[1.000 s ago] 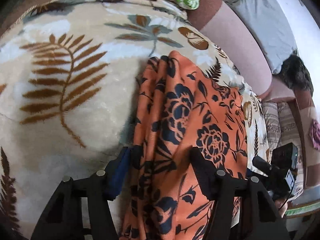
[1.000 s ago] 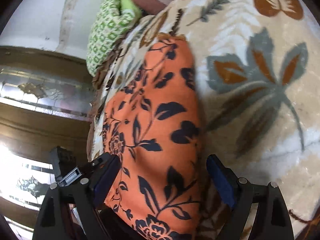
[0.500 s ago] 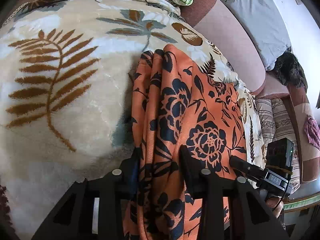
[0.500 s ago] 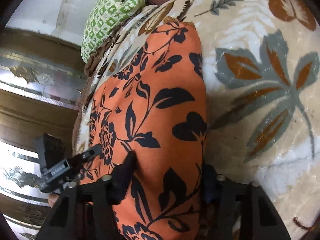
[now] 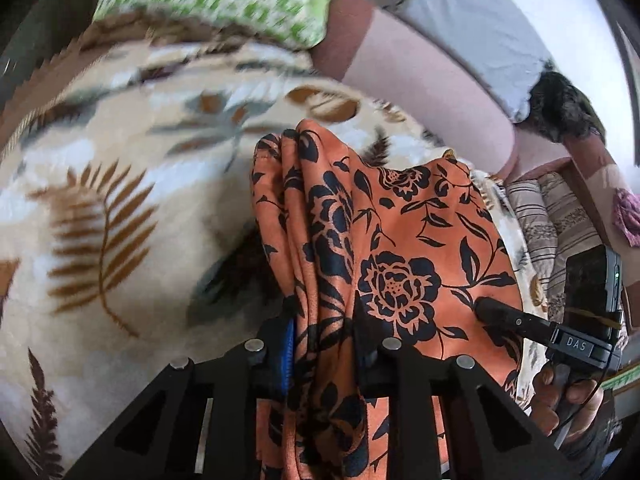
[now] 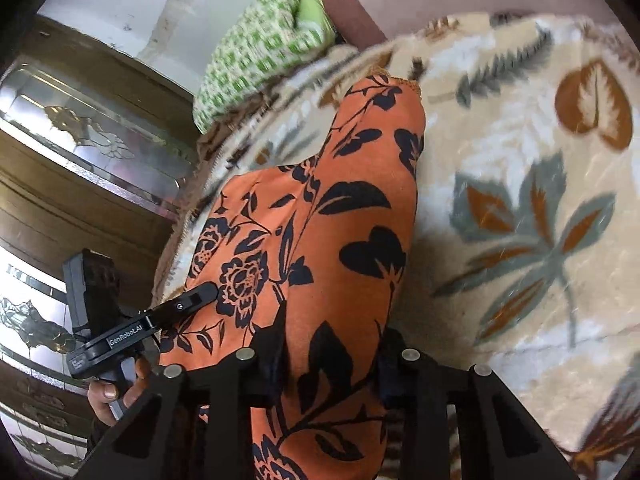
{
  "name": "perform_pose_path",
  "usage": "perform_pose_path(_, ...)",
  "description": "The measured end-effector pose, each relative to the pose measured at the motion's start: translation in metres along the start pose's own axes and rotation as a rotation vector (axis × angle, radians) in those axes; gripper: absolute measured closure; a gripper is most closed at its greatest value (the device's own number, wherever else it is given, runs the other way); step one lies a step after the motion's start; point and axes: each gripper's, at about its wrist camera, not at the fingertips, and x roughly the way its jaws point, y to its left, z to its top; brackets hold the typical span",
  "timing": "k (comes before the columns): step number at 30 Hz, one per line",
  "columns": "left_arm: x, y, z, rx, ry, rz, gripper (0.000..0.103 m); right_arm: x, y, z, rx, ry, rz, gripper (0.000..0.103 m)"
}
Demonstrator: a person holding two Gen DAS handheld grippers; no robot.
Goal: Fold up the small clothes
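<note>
An orange garment with a black flower print [image 5: 400,248] lies on a cream blanket with leaf patterns [image 5: 100,200]. My left gripper [image 5: 324,320] is shut on the garment's near left edge, where the cloth is bunched in folds. My right gripper [image 6: 332,344] is shut on the garment's [image 6: 328,220] near right edge. Both near edges are lifted off the blanket and the far end still rests on it. The right gripper also shows in the left wrist view [image 5: 496,314], and the left gripper in the right wrist view [image 6: 200,294].
A green and white patterned cloth [image 5: 224,4] lies at the far end of the blanket. A pink bolster [image 5: 424,76] and a grey pillow [image 5: 472,20] lie along the right. A wooden cabinet with glass panels [image 6: 80,152] stands to the left in the right wrist view.
Both grippers went from open around the garment's near edges to shut on them. They have lifted the cloth and the views have tilted up.
</note>
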Motion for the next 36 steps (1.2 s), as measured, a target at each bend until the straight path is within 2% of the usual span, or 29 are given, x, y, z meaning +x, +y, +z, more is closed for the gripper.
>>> perform_pose_path(8, -0.010, -0.084, 0.030, 0.106, -0.080, -0.058, 0.079, -0.095, -0.008, 0.034, -0.057, -0.123, -0.049, 0.068)
perform_pose_path(15, 0.015, -0.134, 0.039, 0.148, -0.080, -0.058, 0.079, -0.148, -0.037, 0.046, -0.038, -0.169, -0.086, 0.068)
perform_pose_path(18, 0.029, -0.142, 0.035, 0.165, -0.076, -0.035, 0.079, -0.151, -0.053, 0.047, -0.021, -0.170, -0.080, 0.068)
perform_pose_path(28, 0.092, -0.132, 0.025, 0.159, 0.004, 0.041, 0.079, -0.095, -0.102, 0.051, 0.050, -0.099, -0.094, 0.068)
perform_pose_path(36, 0.099, -0.127, 0.032, 0.176, -0.037, 0.038, 0.079, -0.087, -0.108, 0.063, 0.013, -0.130, -0.072, 0.068)
